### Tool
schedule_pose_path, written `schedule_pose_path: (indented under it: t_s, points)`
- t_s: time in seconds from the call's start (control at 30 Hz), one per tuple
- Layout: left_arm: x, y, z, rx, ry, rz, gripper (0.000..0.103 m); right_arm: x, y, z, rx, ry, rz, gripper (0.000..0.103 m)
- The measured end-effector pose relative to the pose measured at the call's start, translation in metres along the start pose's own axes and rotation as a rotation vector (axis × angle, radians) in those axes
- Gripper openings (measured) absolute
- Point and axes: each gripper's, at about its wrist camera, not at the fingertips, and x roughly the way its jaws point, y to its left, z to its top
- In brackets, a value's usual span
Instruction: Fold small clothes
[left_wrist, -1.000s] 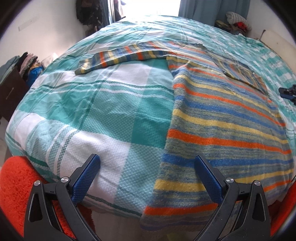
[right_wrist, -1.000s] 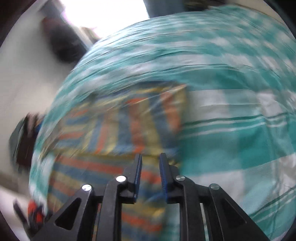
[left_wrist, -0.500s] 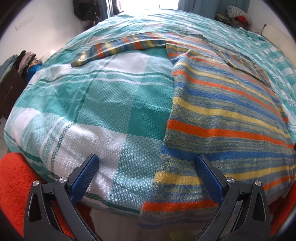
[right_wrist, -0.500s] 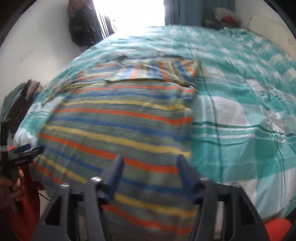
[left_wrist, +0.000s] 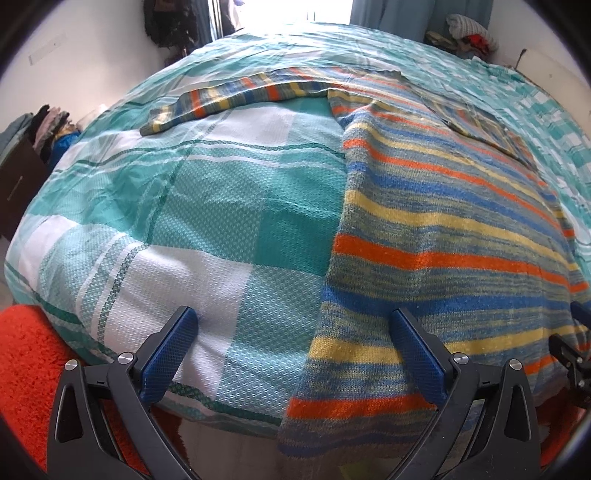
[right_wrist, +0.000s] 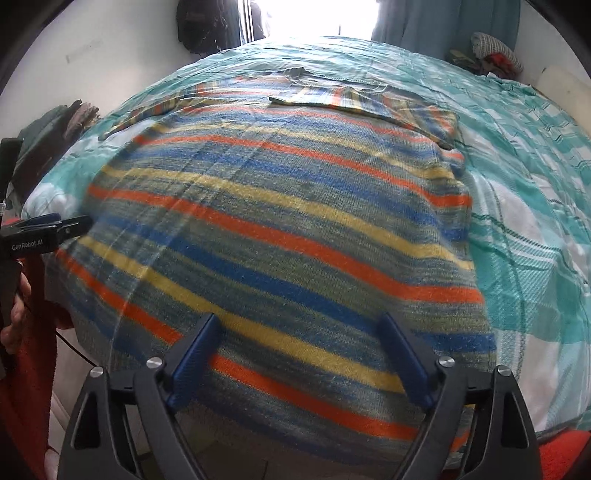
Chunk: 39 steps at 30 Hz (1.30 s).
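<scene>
With both claws spread wide and empty — left claw (left_wrist: 295, 354), right claw (right_wrist: 299, 362) — the striped knit sweater (right_wrist: 280, 229) lies flat on the teal checked bed (left_wrist: 207, 206), hem overhanging. Pinch both hem corners evenly; lift together.

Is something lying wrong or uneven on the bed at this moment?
Yes: the striped sweater is uneven. One sleeve lies stretched out sideways, the other sleeve is folded onto the body, and the hem hangs over the bed edge.

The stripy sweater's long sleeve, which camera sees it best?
The left wrist view. There the sleeve stretches out sideways across the checked bedspread, plain from shoulder to cuff. The right wrist view shows only a thin, blurry sliver of it beyond the sweater's body.
</scene>
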Motion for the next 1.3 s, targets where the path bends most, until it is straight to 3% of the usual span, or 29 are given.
schedule_pose_path:
  t_s: [0.53, 0.67, 0.77, 0.87, 0.97, 1.1, 1.23, 1.3]
  points:
    - [-0.009, 0.005, 0.005, -0.015, 0.009, -0.033, 0.102, -0.022, 0.0, 0.001, 0.014, -0.077, 0.049, 0.088]
    - [-0.033, 0.038, 0.033, -0.165, -0.06, -0.12, 0.102, -0.029, 0.001, 0.001, 0.01, -0.105, 0.06, 0.088]
    - [-0.037, 0.089, 0.072, -0.329, -0.095, -0.197, 0.102, -0.034, 0.0, 0.002, 0.012, -0.129, 0.069, 0.088]
    - [-0.017, 0.149, 0.112, -0.483, -0.092, -0.23, 0.102, -0.033, -0.003, 0.005, 0.022, -0.132, 0.073, 0.088]
    - [0.021, 0.198, 0.141, -0.602, -0.081, -0.191, 0.1, -0.027, -0.005, 0.006, 0.036, -0.115, 0.076, 0.088]
    - [0.083, 0.222, 0.172, -0.599, 0.038, -0.112, 0.074, -0.022, -0.008, 0.004, 0.054, -0.094, 0.069, 0.088]
    - [0.107, 0.218, 0.19, -0.568, 0.036, -0.11, 0.074, -0.014, -0.01, 0.003, 0.062, -0.066, 0.061, 0.088]
    - [0.124, 0.208, 0.193, -0.53, 0.077, -0.112, 0.074, -0.012, -0.009, 0.004, 0.059, -0.06, 0.055, 0.088]
